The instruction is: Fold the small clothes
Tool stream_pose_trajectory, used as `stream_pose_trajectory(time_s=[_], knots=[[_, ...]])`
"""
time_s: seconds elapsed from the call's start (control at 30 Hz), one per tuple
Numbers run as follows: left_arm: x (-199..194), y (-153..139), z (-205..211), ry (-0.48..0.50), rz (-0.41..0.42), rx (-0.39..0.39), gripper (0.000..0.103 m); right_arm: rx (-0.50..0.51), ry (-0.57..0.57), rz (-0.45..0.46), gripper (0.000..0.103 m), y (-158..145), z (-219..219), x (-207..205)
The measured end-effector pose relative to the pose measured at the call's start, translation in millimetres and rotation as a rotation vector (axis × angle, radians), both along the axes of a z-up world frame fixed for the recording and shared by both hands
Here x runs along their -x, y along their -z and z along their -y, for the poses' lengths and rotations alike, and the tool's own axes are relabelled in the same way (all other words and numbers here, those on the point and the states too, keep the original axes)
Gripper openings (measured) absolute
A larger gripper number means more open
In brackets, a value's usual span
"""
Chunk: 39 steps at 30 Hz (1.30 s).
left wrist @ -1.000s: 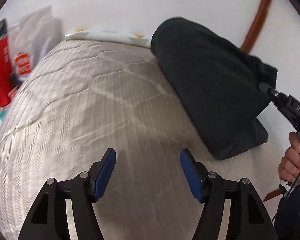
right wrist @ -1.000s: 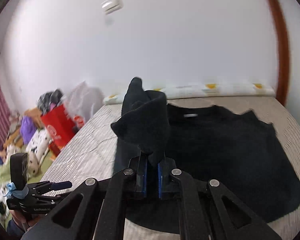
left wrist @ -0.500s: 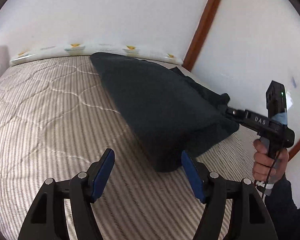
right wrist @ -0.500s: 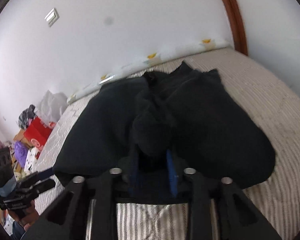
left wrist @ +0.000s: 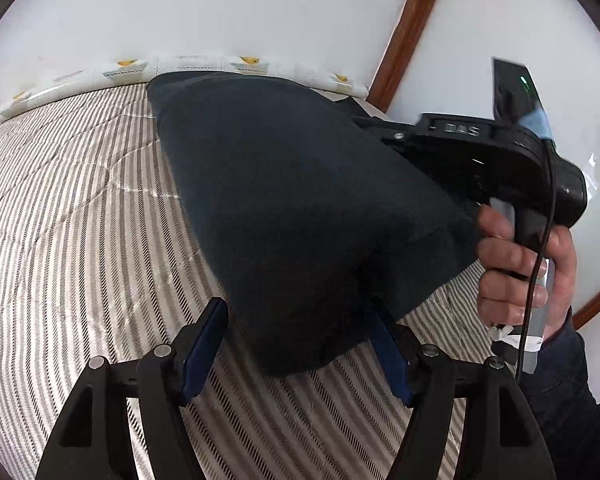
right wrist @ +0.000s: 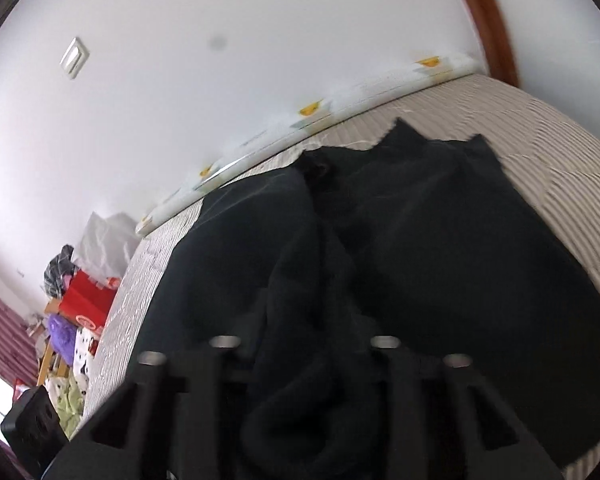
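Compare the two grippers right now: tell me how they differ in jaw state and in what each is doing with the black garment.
The left gripper stands wide open, its blue pads straddling the black garment without pressing it; the right gripper has cloth bunched between its jaws, which are closing.
The left gripper's fingers show clearly over the striped mattress; the right gripper's fingers are largely buried in dark fabric.
Both are black, hand-held, and angled down at the same garment.
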<state>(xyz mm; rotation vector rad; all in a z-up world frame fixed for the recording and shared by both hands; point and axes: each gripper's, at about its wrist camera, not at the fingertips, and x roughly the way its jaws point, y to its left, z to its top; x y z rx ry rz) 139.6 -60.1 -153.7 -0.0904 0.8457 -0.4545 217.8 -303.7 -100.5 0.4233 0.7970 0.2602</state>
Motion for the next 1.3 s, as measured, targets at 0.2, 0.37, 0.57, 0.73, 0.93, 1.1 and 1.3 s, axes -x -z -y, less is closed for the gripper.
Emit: stream_pose_trajectory(time_s=[0.2,0.37,0.57,0.73,0.93,1.1,1.3], knots=[[-8,1,11,-0.019,-0.004,-0.012,0.069,0.047,0.014,0.122,0.011,-29,13,3],[-9,-5,28,0.006,0.017,-0.021,0.068,0.110,0.122,0.237,0.011,-61,55,26],[-12,-8,55,0.038,0.040,-0.042,0.068,0.216,0.259,0.236,0.011,-48,116,57],[-14,-9,63,0.017,0.049,-0.046,0.067,0.197,0.253,0.102,0.012,-4,131,53],[-25,-13,56,-0.013,0.046,-0.037,0.049,0.171,0.263,0.038,0.036,5,132,62],[-29,-15,59,-0.026,0.047,-0.041,0.032,0.193,0.237,-0.020,0.042,17,126,57],[-26,-19,51,-0.051,0.050,-0.035,0.022,0.155,0.239,-0.021,0.023,22,112,46]])
